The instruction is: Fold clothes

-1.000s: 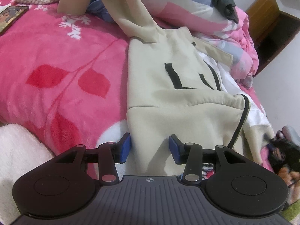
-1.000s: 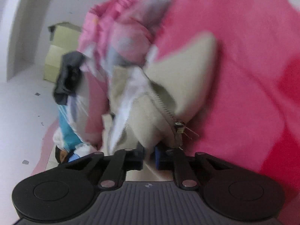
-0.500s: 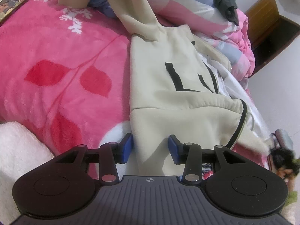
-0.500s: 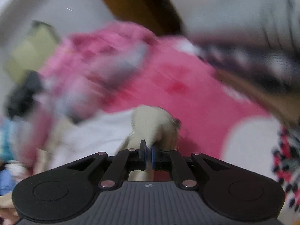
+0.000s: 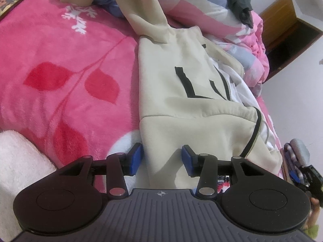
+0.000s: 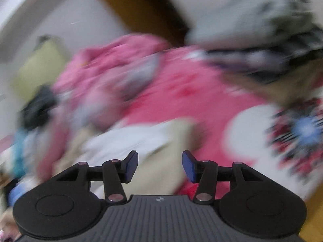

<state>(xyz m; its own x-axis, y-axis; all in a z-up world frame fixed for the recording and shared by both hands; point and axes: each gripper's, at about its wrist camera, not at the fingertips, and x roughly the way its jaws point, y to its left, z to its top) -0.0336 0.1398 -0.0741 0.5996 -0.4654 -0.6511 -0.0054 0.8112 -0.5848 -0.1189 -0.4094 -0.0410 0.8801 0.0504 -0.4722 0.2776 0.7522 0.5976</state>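
Cream zip-up hoodie (image 5: 181,100) flat on pink blanket (image 5: 66,60), long axis running away from left gripper (image 5: 161,159) — released, 2 pads straddling near hem — with right gripper (image 6: 160,164) likewise released, over blurred cream cloth.

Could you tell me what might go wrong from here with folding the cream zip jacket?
1. The left tool is open with the cream zip jacket hem between its pads, ungripped; lifting now could leave it behind.
2. The right tool is open too, its view blurred, so nothing holds the jacket's zipper side, which may slump toward the bed edge.
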